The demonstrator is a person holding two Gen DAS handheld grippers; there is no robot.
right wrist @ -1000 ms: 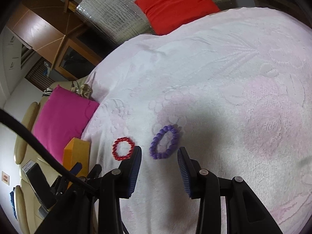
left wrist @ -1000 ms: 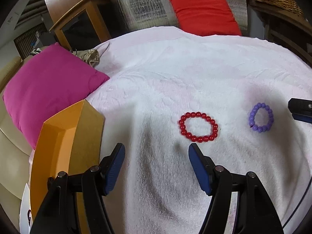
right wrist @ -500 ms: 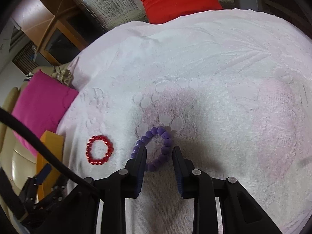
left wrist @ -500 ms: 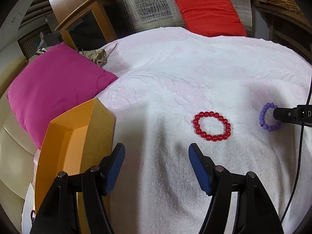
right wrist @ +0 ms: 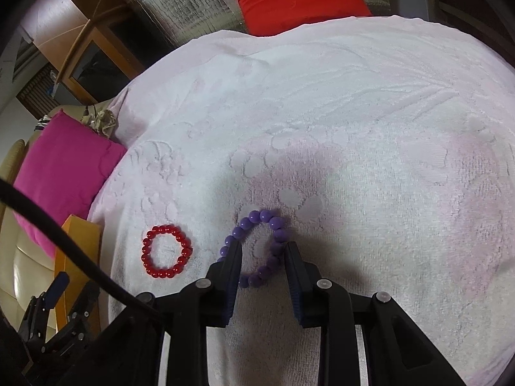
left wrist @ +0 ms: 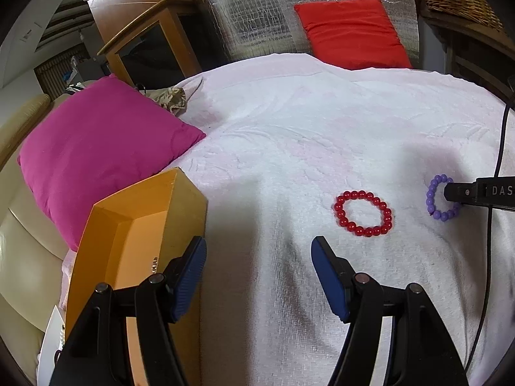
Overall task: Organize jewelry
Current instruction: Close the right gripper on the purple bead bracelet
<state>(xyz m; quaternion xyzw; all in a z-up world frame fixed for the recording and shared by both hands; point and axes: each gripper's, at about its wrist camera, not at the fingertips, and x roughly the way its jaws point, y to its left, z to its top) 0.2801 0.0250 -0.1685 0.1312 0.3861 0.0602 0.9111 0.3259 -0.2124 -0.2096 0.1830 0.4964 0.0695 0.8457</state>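
- Two beaded bracelets lie flat on a pale pink-and-white towel [left wrist: 289,135] with a raised flower pattern, spread over a rounded surface.
- Red bracelet [left wrist: 363,214] sits near the middle of the towel, a closed ring of round beads, touched by neither gripper.
- Purple bracelet [right wrist: 256,252] lies just to the right of the red one, apart from it, pulled into a slightly long oval.
- Right gripper [right wrist: 262,257] is low over the purple bracelet; its fingers are at a narrow gap, one on each outer side of the loop, with the near beads between them. Whether the pads press the beads or only sit beside them cannot be told.
- Left gripper [left wrist: 257,257] hovers above bare towel, short of the red bracelet, its blue-padded fingers [left wrist: 325,267] spread wide and holding nothing.
- Orange box [left wrist: 135,234] stands open at the towel's left edge, just beside the left gripper's left finger.
- Magenta cushion [left wrist: 103,148] rests behind the box on a cream sofa.
- Red cushion [left wrist: 351,32] leans against a silver quilted panel beyond the far edge of the towel.
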